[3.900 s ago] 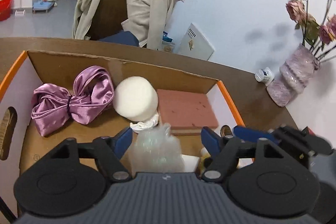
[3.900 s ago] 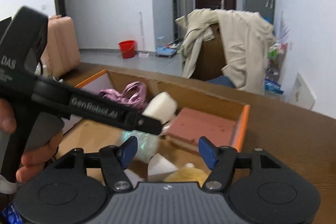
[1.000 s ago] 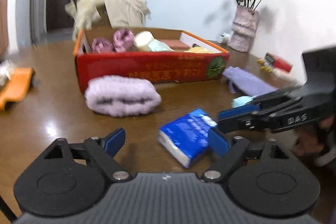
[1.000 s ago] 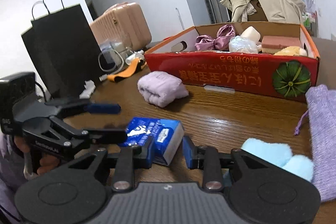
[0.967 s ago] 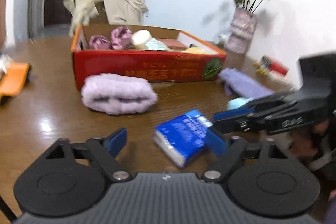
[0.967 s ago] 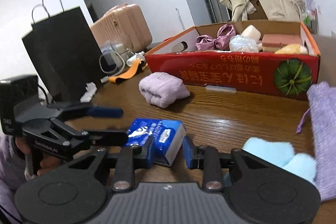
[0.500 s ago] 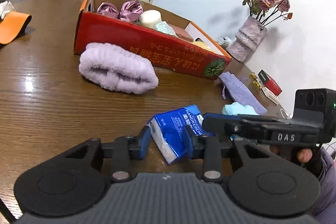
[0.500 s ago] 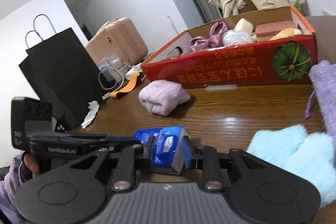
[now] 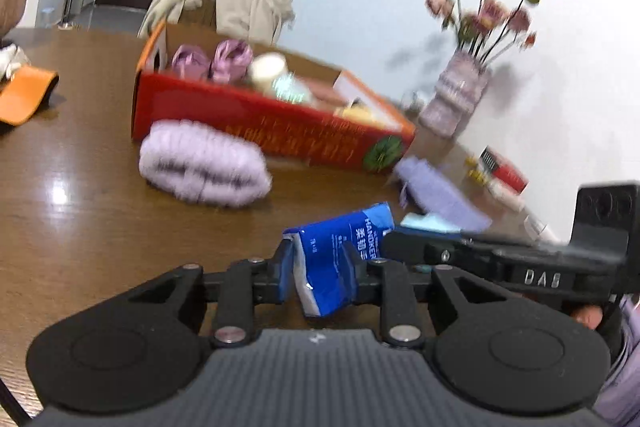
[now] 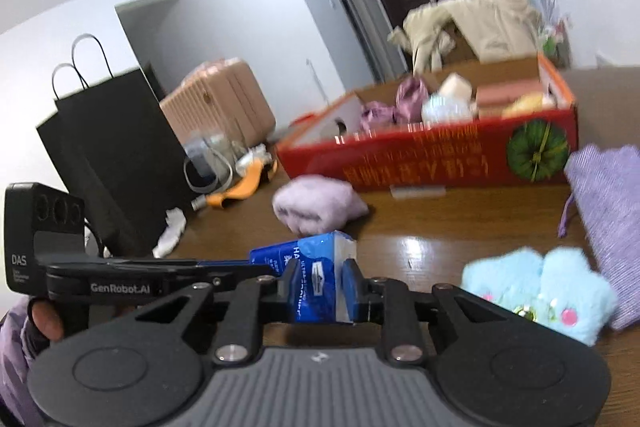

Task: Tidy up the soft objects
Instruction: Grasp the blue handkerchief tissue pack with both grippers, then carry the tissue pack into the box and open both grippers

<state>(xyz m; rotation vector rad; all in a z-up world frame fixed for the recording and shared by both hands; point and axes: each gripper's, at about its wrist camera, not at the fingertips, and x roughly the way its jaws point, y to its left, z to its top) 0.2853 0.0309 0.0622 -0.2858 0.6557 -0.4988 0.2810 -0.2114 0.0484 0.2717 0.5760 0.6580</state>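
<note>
Tissue pack (image 9: 336,259), lettering partly hidden

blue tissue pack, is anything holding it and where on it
Both grippers hold the blue tissue pack: the left gripper is clamped across its near end, and the right gripper pinches the opposite end.

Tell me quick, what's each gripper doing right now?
Left gripper: closed on the blue tissue pack.
Right gripper: closed on the same tissue pack, from its other end.
</note>
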